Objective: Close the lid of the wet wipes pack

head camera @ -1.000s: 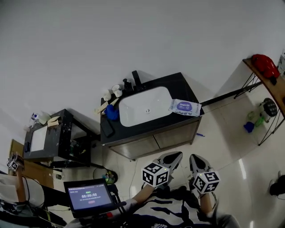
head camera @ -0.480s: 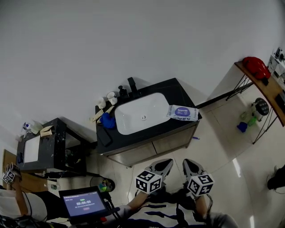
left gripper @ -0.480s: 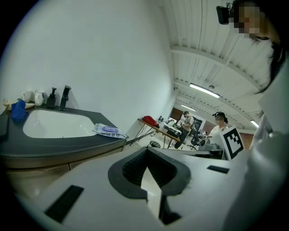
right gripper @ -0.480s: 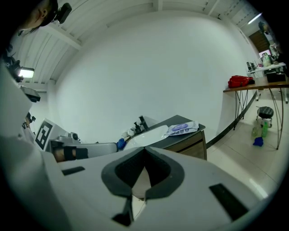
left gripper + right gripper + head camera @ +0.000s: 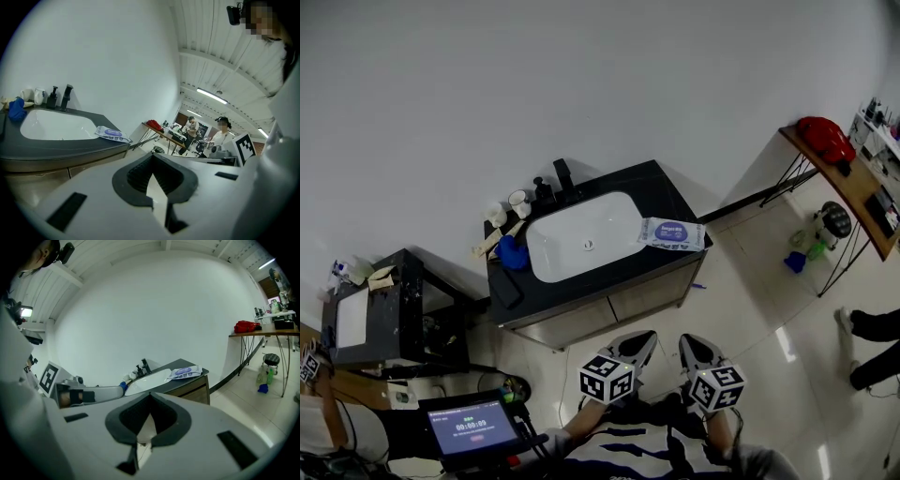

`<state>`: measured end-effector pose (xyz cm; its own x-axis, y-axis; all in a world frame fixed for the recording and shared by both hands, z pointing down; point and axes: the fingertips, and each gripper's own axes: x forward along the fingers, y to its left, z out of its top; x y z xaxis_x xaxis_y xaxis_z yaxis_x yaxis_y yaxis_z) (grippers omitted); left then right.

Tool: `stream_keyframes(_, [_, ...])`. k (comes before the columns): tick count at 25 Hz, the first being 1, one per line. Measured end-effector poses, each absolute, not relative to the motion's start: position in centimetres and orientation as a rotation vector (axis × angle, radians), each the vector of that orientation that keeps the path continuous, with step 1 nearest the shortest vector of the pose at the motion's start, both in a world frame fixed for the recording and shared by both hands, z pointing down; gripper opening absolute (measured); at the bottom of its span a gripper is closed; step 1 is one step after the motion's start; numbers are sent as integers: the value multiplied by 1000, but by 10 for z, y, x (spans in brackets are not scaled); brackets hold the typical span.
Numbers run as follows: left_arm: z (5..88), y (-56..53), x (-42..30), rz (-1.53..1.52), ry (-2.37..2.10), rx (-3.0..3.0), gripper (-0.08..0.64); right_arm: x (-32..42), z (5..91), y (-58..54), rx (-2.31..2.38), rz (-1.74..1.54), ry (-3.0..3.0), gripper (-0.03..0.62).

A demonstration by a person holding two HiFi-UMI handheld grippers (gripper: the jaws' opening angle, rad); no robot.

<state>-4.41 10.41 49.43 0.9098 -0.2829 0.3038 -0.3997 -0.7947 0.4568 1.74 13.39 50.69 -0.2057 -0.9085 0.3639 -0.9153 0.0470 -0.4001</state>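
A wet wipes pack (image 5: 672, 233) is laid flat on the dark counter (image 5: 661, 199), just right of the white sink (image 5: 562, 253) — well apart from both grippers. The left gripper (image 5: 639, 339) and right gripper (image 5: 692, 343) are held low, jaws together, empty

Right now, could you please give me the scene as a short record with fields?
wet wipes pack: lies flat on the dark counter, right of the white basin
pack lid: too small to tell if open or closed
left gripper: jaws together, empty, well short of the pack
right gripper: jaws together, empty, well short of the pack
task: not yet begun
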Motion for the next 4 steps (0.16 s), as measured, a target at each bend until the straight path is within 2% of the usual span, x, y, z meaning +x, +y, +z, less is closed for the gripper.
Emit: stream_keyframes(4, [495,113,-39,301,-471,2550,0,19,509,145,1980,882,-2261,-2])
